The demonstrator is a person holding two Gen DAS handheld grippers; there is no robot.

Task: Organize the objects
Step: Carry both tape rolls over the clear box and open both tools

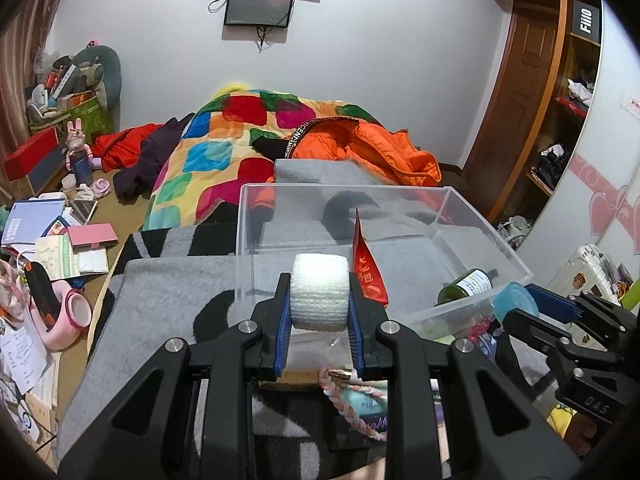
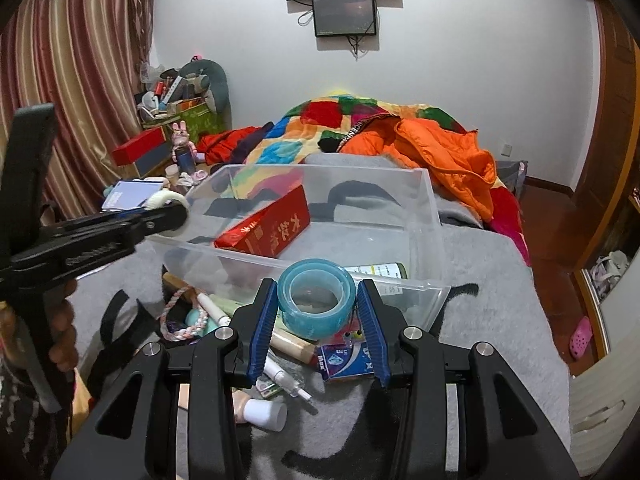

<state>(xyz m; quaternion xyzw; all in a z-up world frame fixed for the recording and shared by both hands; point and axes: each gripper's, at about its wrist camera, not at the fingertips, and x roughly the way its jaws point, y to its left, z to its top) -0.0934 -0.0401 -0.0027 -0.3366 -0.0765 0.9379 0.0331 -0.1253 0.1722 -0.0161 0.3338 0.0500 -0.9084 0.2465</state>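
My left gripper [image 1: 319, 300] is shut on a white bandage roll [image 1: 319, 298], held just before the near wall of a clear plastic bin [image 1: 472, 208]. In the right wrist view that same left gripper [image 2: 168, 210] hangs at the bin's [image 2: 434, 208] left corner with the white roll [image 2: 166, 200]. My right gripper [image 2: 318, 300] is shut on a teal tape roll [image 2: 316, 298], above a pile of small items in front of the bin. Inside the bin lie a red box [image 2: 266, 228] and a green bottle [image 2: 380, 270]. The right gripper [image 1: 520, 304] also shows at the right of the left wrist view.
The bin rests on a grey blanket [image 2: 500, 280] on a bed with a patchwork quilt [image 1: 224, 140] and an orange jacket [image 2: 440, 152]. Tubes, a braided cord [image 2: 180, 320] and a white-capped bottle [image 2: 264, 412] lie before the bin. A cluttered side table [image 1: 48, 240] is at the left.
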